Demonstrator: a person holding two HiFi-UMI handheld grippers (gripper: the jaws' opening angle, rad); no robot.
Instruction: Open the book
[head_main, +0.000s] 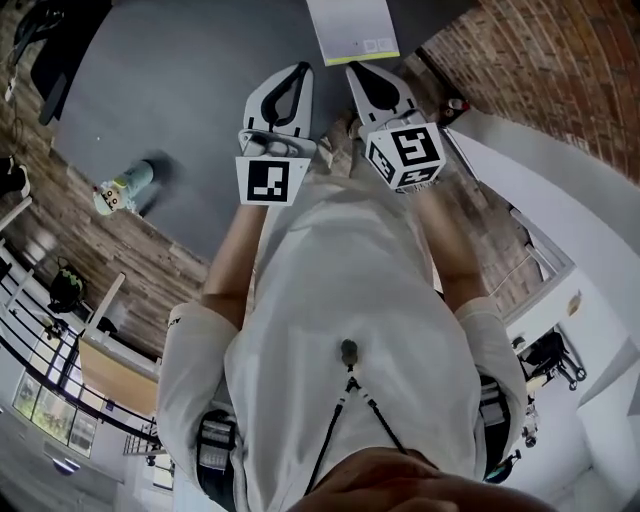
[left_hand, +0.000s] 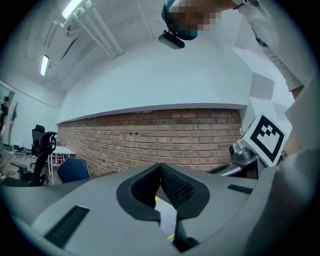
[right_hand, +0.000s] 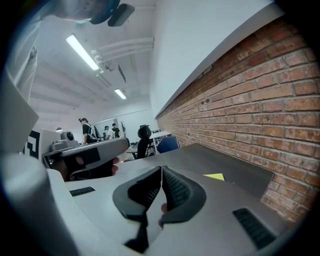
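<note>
Grey table (head_main: 170, 90), brick wall (left_hand: 165, 135) behind; strip lights (right_hand: 84, 52) overhead.
L gripper (head_main: 298, 72) & R gripper (head_main: 358, 72) both clenched, empty; book (head_main: 352, 30) flat at 12 o'clock, just beyond tips.

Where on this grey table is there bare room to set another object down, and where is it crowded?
Free: the wide stretch of table between the small container at its left and the left tool. Crowded: just before the book, where the left tool and right tool sit side by side.
</note>
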